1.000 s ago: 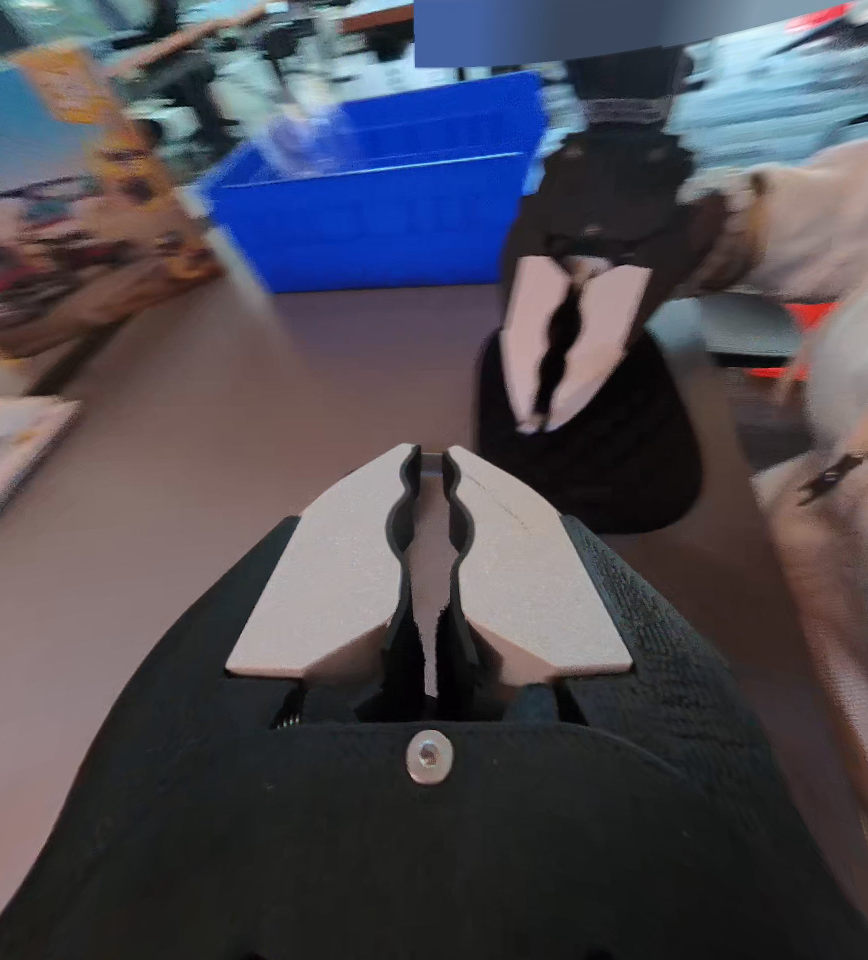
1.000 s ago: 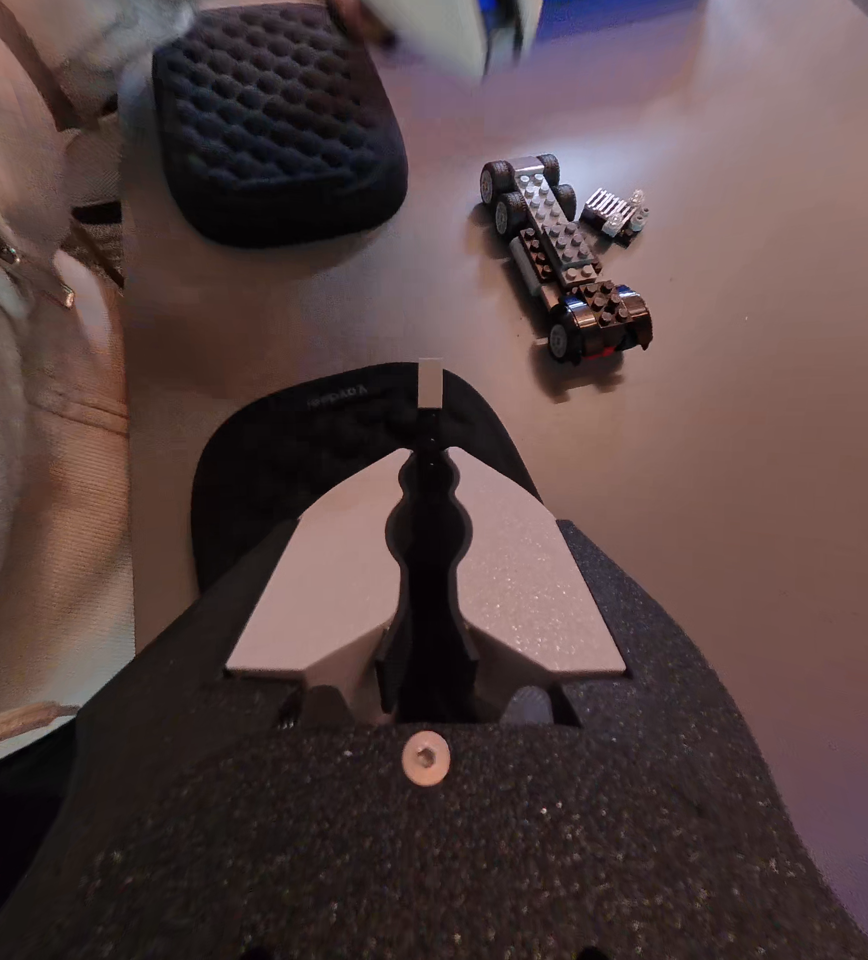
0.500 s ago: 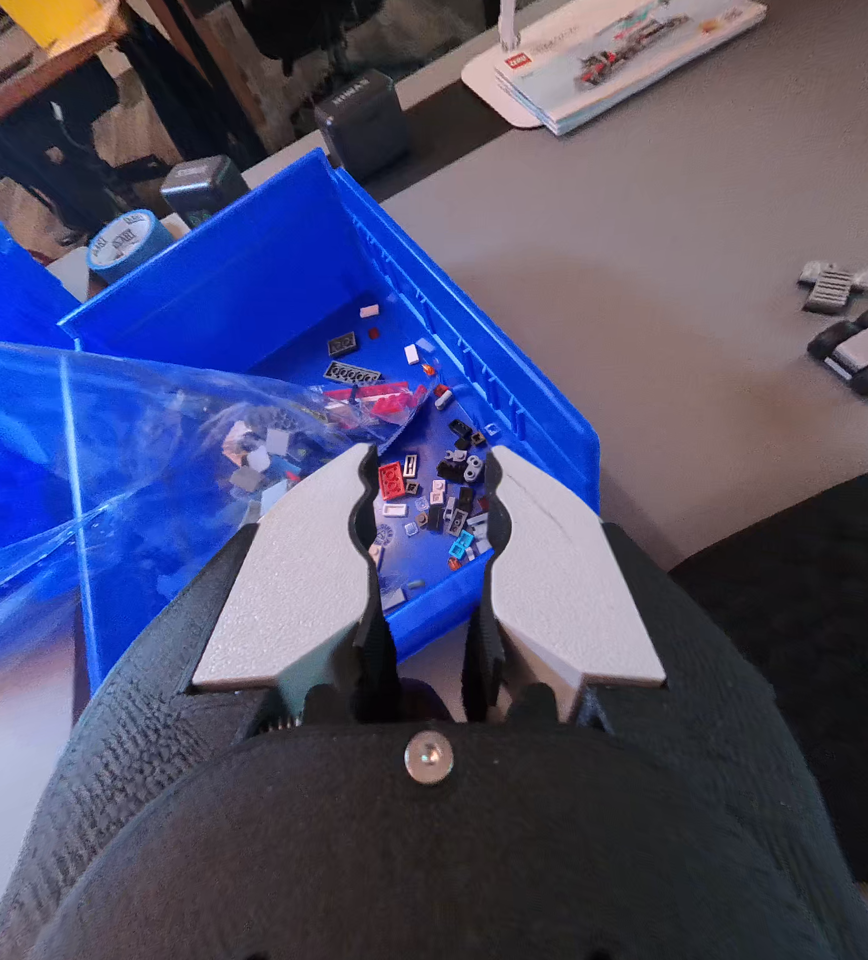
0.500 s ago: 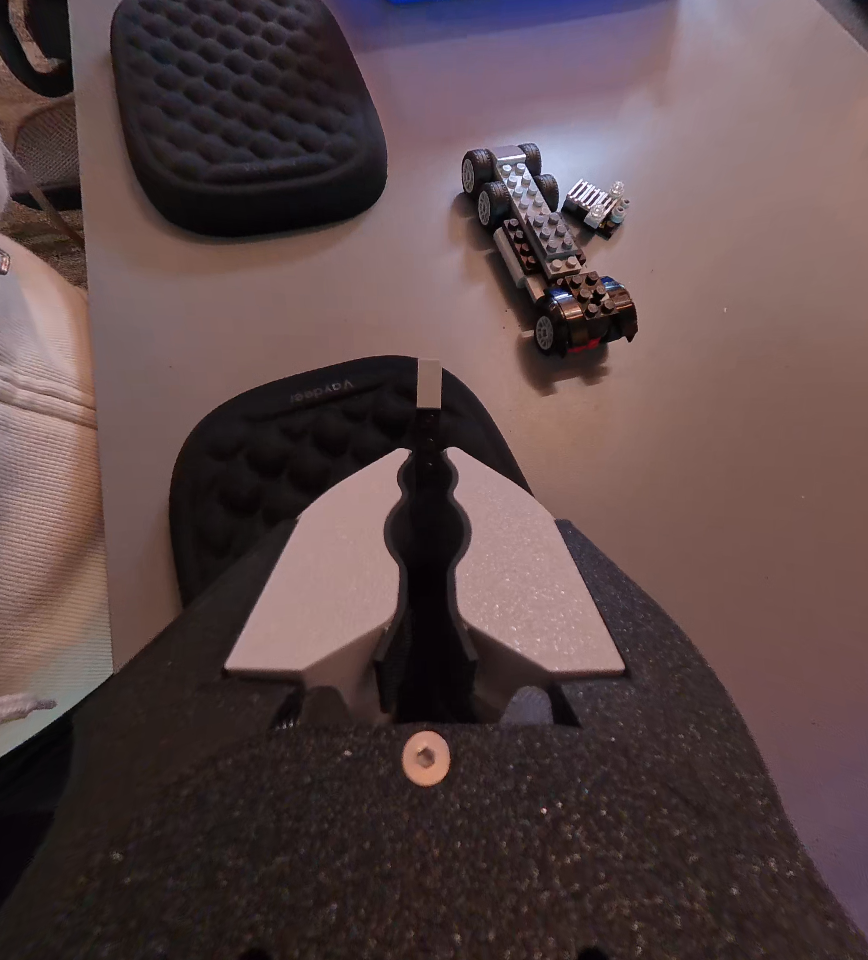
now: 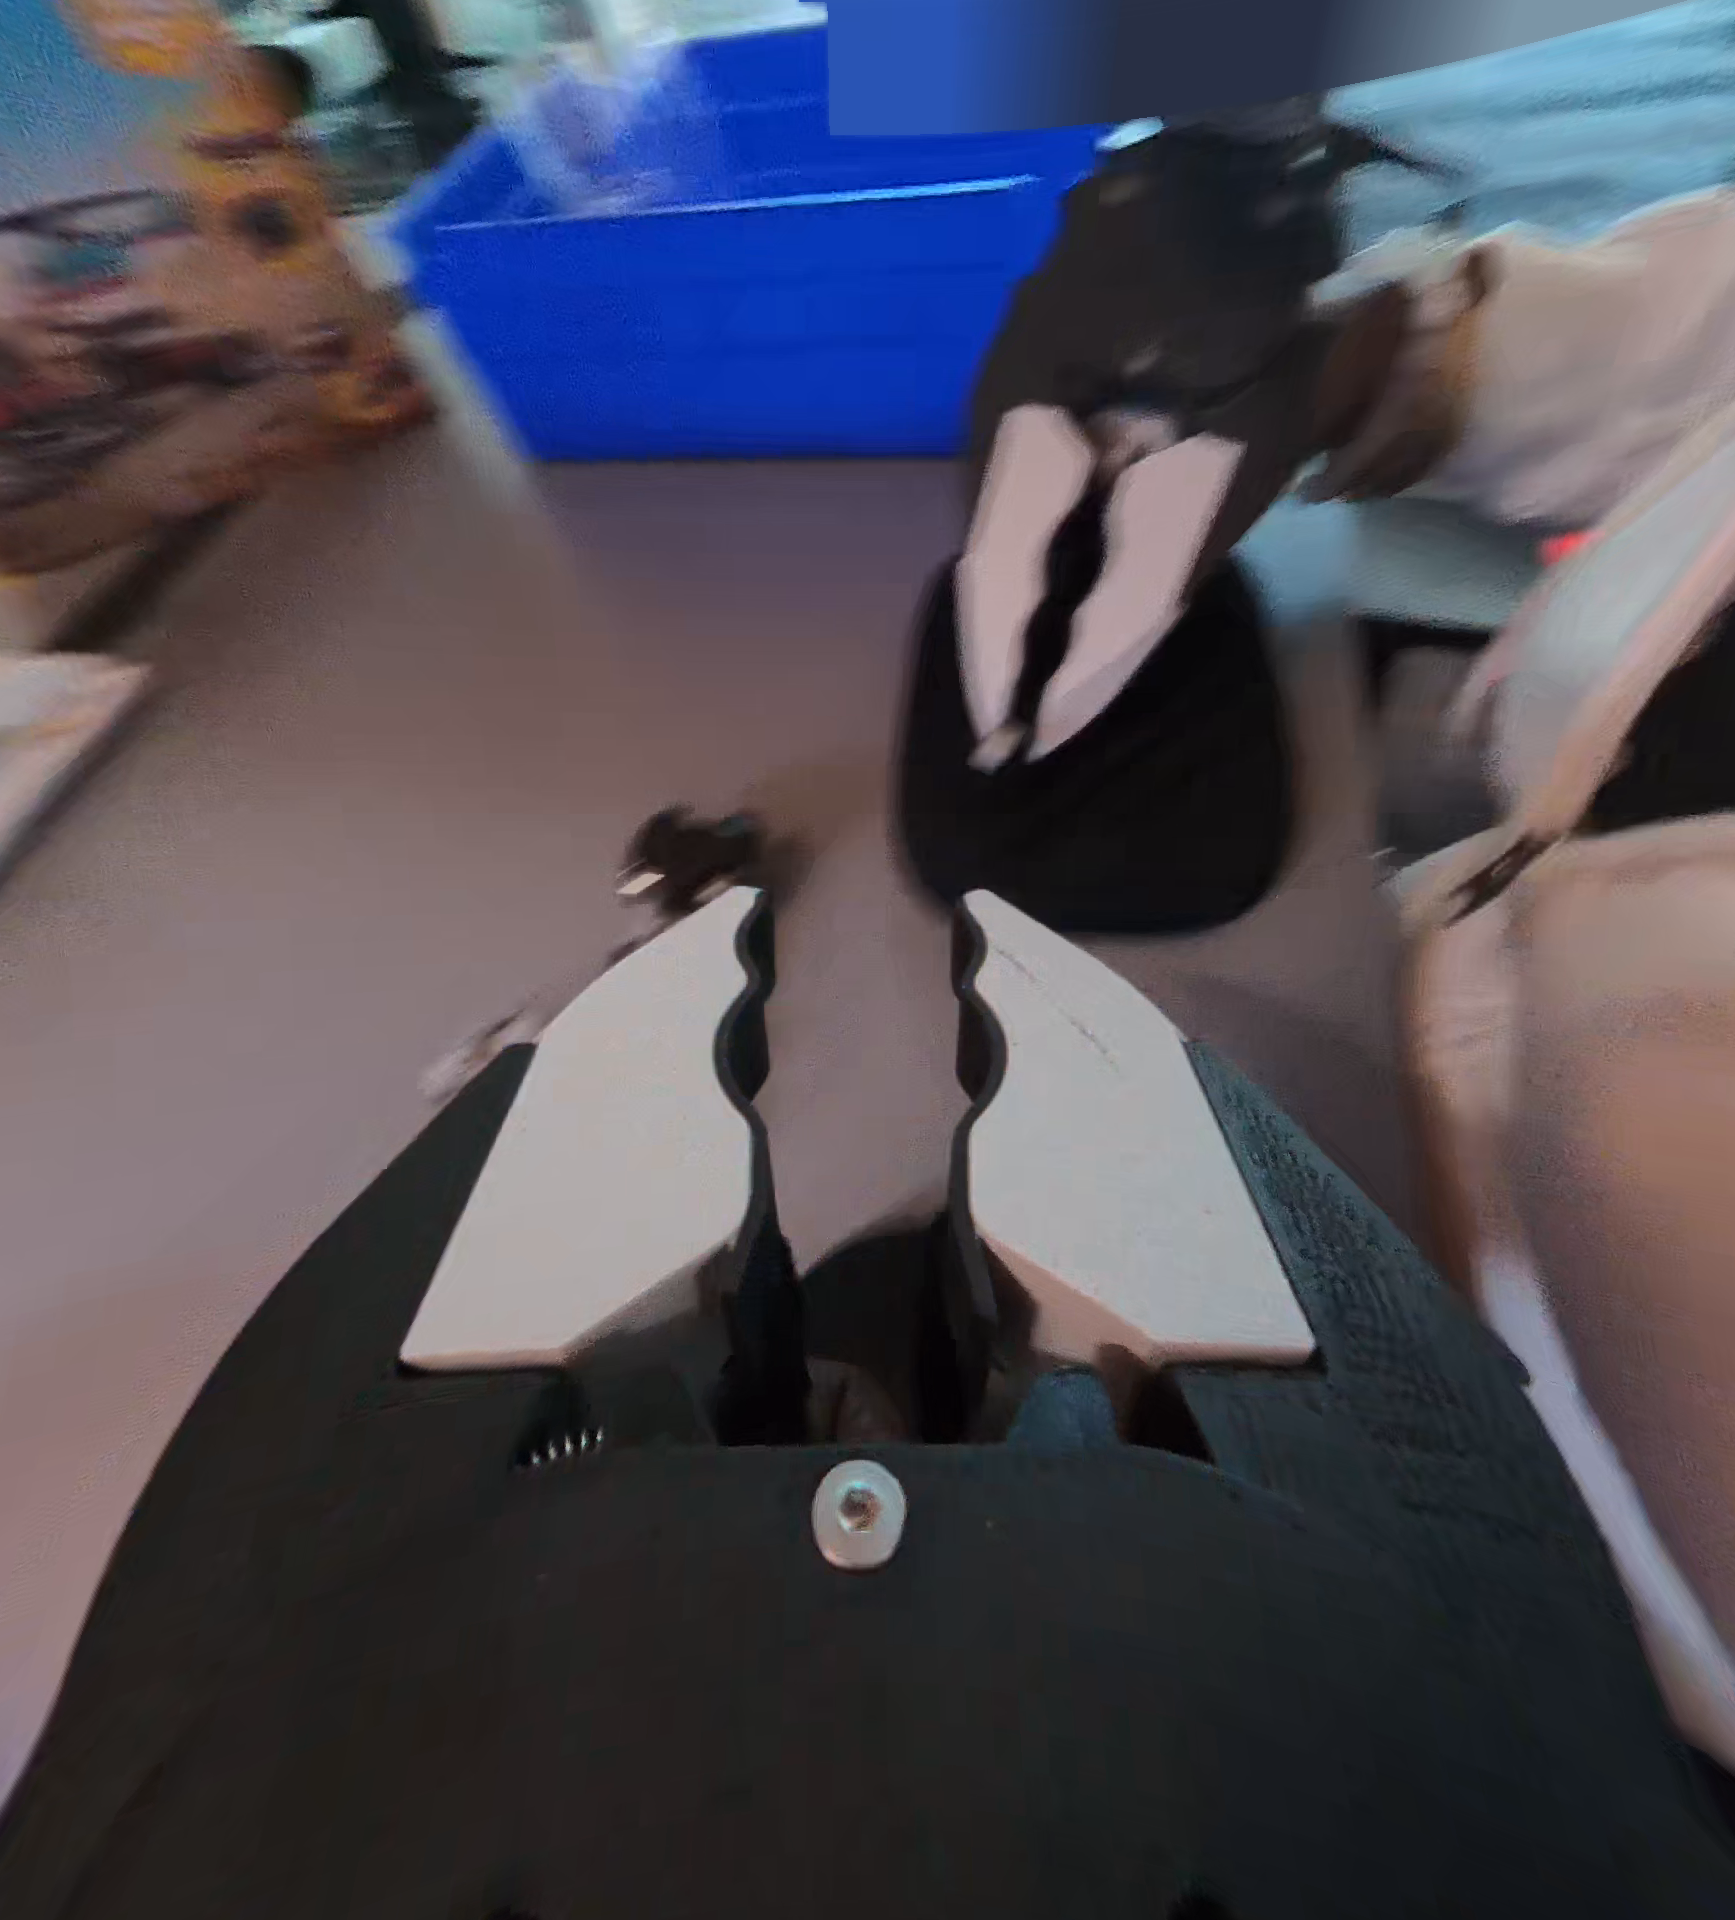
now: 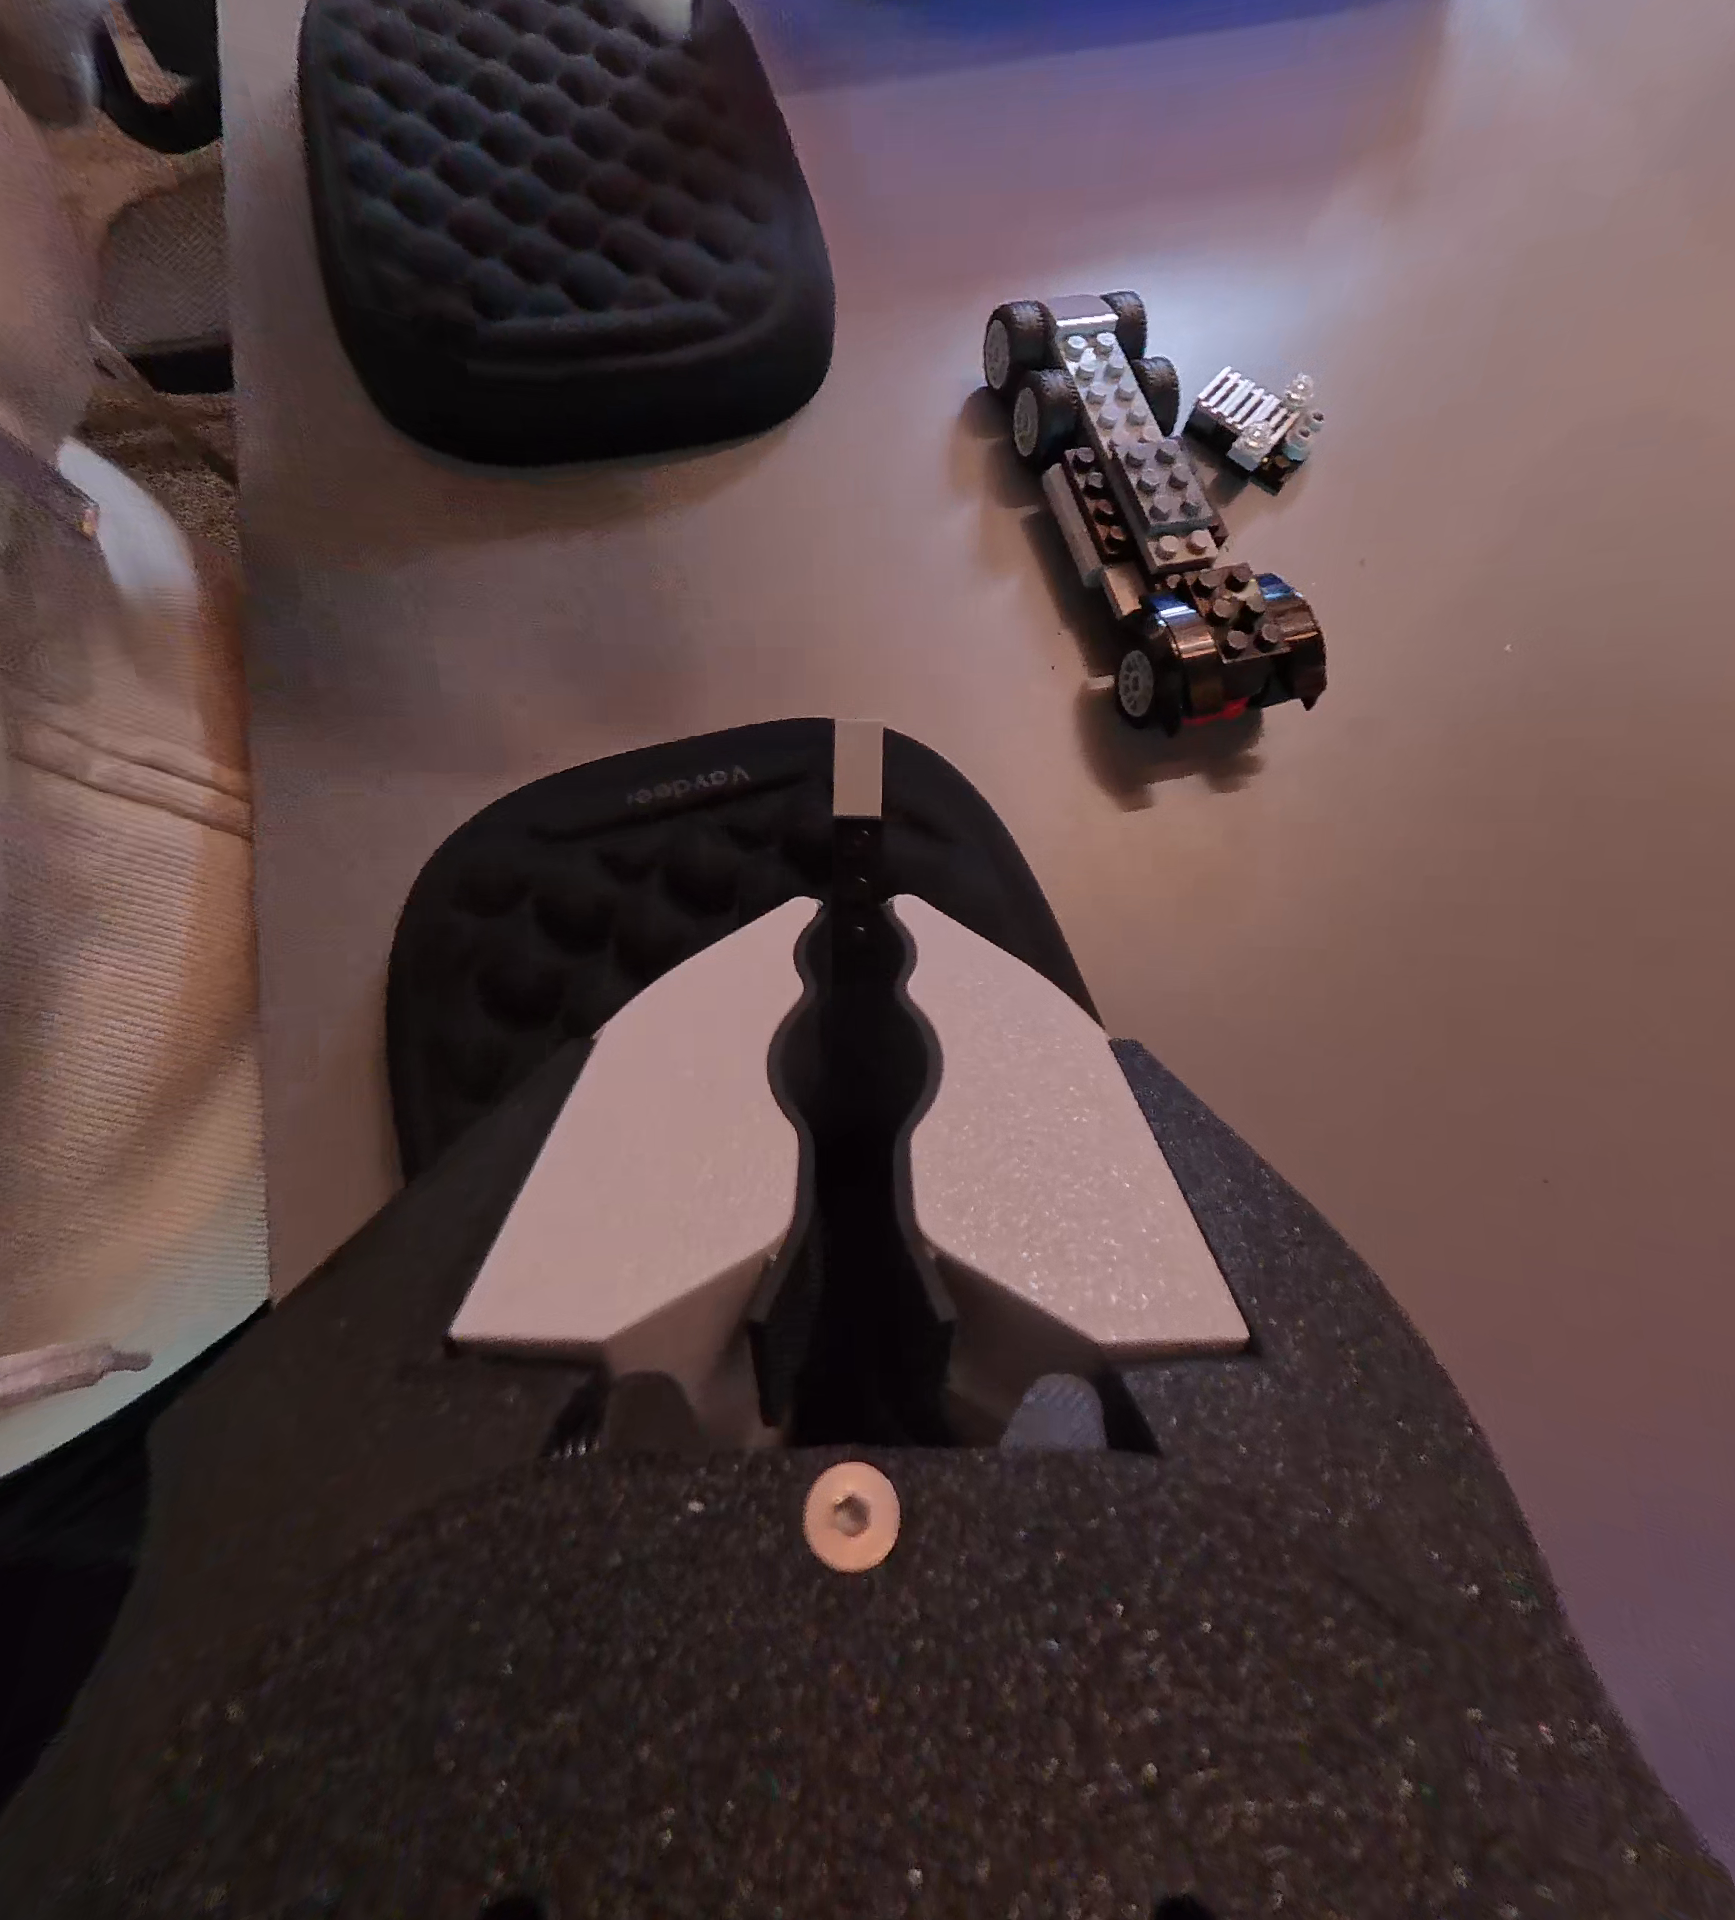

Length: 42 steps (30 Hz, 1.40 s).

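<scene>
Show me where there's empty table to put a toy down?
The table is bare right of the near black pad, below the brick car. More room lies between the far black pad and the car. It is crowded around the car and the small brick piece beside it.

Two black cushioned pads (image 6: 562, 218) (image 6: 572, 904) on one grey table (image 6: 1465, 1039), one brick-built vehicle (image 6: 1143, 509), one small loose brick assembly (image 6: 1258, 426) just beside it. One blue bin (image 5: 738, 312), two grippers (image 5: 863, 904) (image 6: 858, 904) (much blur in the left view).
</scene>
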Motion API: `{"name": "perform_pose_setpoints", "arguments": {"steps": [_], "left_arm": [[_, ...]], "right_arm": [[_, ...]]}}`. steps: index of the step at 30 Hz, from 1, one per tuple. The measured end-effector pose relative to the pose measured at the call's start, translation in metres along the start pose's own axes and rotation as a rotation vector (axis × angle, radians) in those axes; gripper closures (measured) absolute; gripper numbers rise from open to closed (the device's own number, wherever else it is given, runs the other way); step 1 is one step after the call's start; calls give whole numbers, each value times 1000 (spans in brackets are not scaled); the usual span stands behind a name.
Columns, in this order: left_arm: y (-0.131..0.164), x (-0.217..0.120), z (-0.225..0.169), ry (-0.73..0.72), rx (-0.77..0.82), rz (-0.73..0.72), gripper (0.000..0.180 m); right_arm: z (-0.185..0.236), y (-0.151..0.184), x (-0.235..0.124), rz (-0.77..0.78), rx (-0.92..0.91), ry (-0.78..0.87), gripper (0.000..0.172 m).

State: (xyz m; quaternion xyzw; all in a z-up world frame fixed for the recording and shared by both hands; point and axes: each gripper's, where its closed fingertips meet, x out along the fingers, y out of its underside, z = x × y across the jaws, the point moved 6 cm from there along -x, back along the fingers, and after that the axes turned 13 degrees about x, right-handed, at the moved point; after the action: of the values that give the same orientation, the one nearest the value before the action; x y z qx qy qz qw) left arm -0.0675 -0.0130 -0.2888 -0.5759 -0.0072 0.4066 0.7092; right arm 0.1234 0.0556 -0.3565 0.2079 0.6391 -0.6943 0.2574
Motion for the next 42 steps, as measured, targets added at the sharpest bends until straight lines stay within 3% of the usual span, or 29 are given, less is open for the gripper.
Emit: {"name": "perform_pose_setpoints", "arguments": {"steps": [2, 4, 7, 12, 18, 22, 28, 31, 33, 37, 40, 42], "left_arm": [[-11, 41, -15, 141, -40, -56, 152], [-12, 75, -27, 240, 2, -1, 154], [-9, 105, -33, 245, 158, 104, 158], [-12, 116, -38, 328, 206, 116, 171], [-10, 116, -39, 351, 157, 77, 172], [-10, 116, -42, 351, 200, 61, 172], [-10, 108, -46, 317, 254, -41, 173], [-59, 82, -37, 376, 27, -474, 173], [-59, 80, -12, 203, 101, -404, 172], [-31, 57, 18, 42, 67, -254, 172], [-5, 13, 40, -210, 41, -94, 172], [8, -30, 54, -428, -61, -79, 172]], "right_arm": [[3, -1, 0, 13, -9, -12, 164], [4, -1, 0, 46, -27, -8, 163], [6, -1, -1, 89, -54, -5, 163], [4, 0, -2, 102, -50, -24, 163], [3, -4, 1, 70, -16, -66, 158], [8, -5, 7, 110, -57, -94, 163], [11, -6, 13, 108, 19, -156, 163], [10, -5, 20, 152, 15, -133, 163], [9, -5, 18, 128, 32, -148, 163], [6, -5, 13, 56, 59, -146, 163], [5, -6, 11, 23, 62, -134, 163], [4, -7, 11, 9, 66, -128, 163]]}}
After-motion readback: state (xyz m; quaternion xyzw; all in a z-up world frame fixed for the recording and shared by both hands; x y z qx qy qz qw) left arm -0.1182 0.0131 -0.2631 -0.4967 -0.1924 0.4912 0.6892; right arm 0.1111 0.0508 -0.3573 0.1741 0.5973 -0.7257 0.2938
